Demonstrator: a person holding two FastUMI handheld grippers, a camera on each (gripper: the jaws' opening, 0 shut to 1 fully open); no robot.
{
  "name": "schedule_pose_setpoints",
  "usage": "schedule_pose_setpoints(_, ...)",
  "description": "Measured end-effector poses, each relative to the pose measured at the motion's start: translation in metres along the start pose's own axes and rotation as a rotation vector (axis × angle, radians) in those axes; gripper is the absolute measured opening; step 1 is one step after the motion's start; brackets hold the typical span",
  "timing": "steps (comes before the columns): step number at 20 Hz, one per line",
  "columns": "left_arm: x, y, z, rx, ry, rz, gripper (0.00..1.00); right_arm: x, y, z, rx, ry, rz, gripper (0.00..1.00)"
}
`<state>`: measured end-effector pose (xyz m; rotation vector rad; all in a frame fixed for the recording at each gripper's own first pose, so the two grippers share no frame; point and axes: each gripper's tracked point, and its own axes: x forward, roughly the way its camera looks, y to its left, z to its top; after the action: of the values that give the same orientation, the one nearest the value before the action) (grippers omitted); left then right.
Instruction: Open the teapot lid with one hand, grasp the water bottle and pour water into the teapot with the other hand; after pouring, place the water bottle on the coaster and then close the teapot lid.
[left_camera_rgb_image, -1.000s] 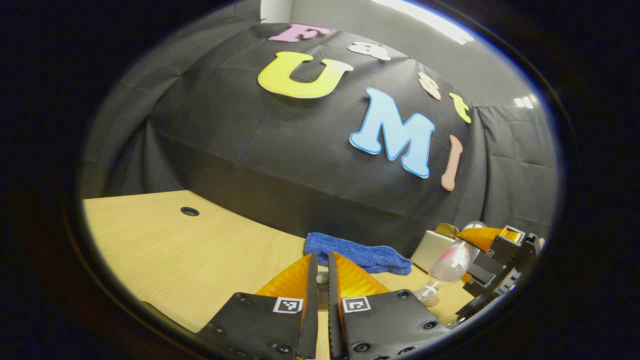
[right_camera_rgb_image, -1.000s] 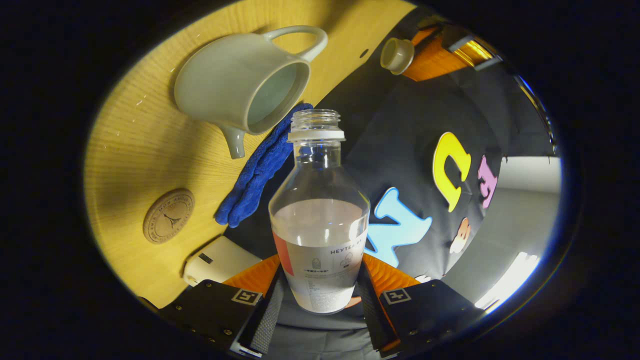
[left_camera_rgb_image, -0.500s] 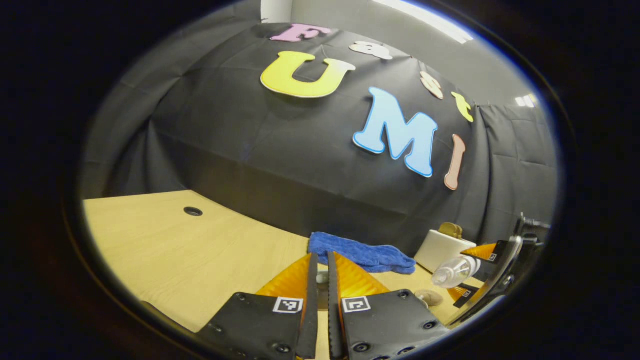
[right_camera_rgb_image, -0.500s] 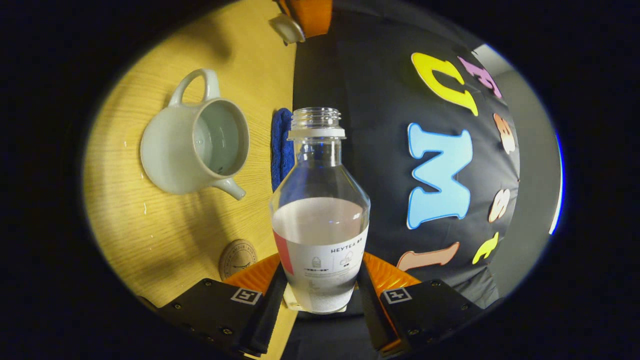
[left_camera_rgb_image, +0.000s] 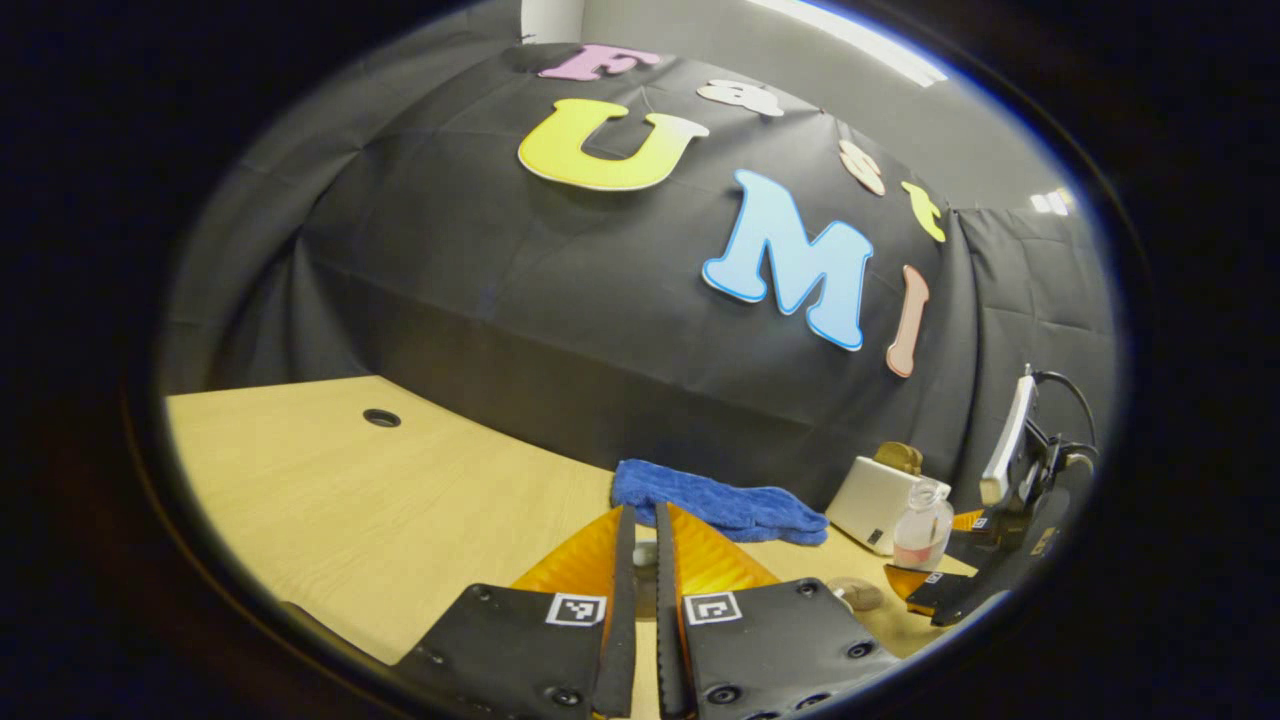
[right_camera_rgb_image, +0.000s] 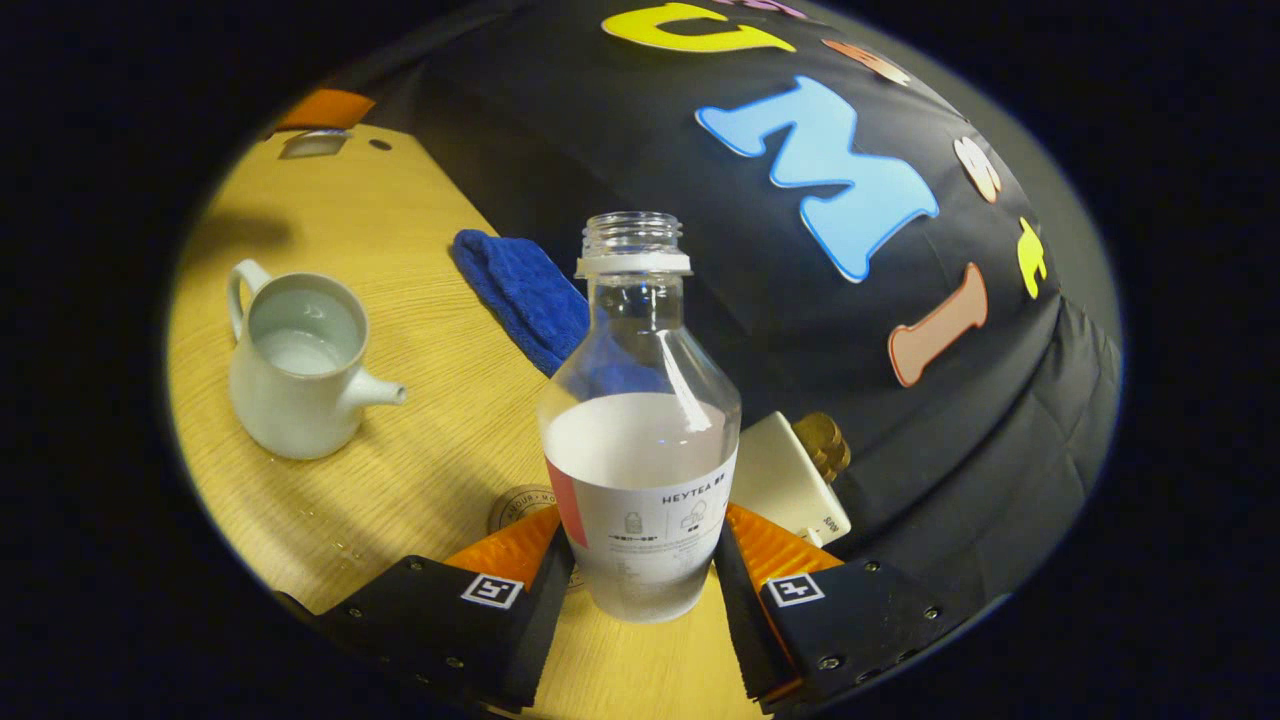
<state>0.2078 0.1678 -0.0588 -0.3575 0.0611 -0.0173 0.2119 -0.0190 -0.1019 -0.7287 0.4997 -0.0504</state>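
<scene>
Clamping water bottle (right_camera_rgb_image: 640, 420) — right gripper (right_camera_rgb_image: 640, 590).

left gripper (left_camera_rgb_image: 645, 545) jaws nearly closed on lid — bottle (left_camera_rgb_image: 922, 525) upright | towel (left_camera_rgb_image: 715, 503)

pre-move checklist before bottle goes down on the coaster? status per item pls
1. Bottle grip: ok. The right gripper has both fingers on the water bottle, low on its label.
2. Bottle attitude: ok. It stands upright in the right gripper view, water level flat.
3. Coaster free: ok as far as visible. It lies just left of the bottle's base, partly hidden by a finger.
4. Bottle over coaster: cannot tell; the base hides the gap.
5. Teapot ready for its lid: ok. Open, water inside, upright on the table.
6. Lid in the left gripper: cannot tell. The fingers are nearly shut; only a pale sliver shows between them.
</scene>
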Motion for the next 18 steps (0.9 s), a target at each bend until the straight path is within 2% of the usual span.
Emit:
schedule_pose_setpoints(1,0.001,0.000,-0.001,0.000,0.004,-0.001,0.18,0.004,-0.001,-0.001,0.053,0.002,0.010,0.73)
schedule_pose_setpoints(6,0.001,-0.007,-0.005,-0.006,0.012,-0.012,0.18,0.017,-0.008,-0.006,0.303,-0.013,0.051,0.74)
schedule_pose_setpoints(12,0.003,-0.008,-0.008,0.001,0.020,-0.014,0.18,0.029,0.002,0.003,0.703,-0.057,0.236,0.74)
schedule_pose_setpoints(14,0.003,-0.010,-0.009,0.000,0.021,-0.016,0.18,0.033,-0.002,0.003,0.765,-0.067,0.234,0.74)
schedule_pose_setpoints(15,0.002,-0.010,-0.009,0.001,0.020,-0.016,0.15,0.032,-0.004,0.004,0.778,-0.073,0.228,0.74)
schedule_pose_setpoints(16,0.003,-0.011,-0.010,0.004,0.023,-0.018,0.18,0.032,-0.003,0.004,0.783,-0.079,0.227,0.74)
schedule_pose_setpoints(18,0.004,-0.013,-0.012,0.008,0.029,-0.022,0.18,0.034,-0.003,0.004,0.755,-0.082,0.219,0.74)
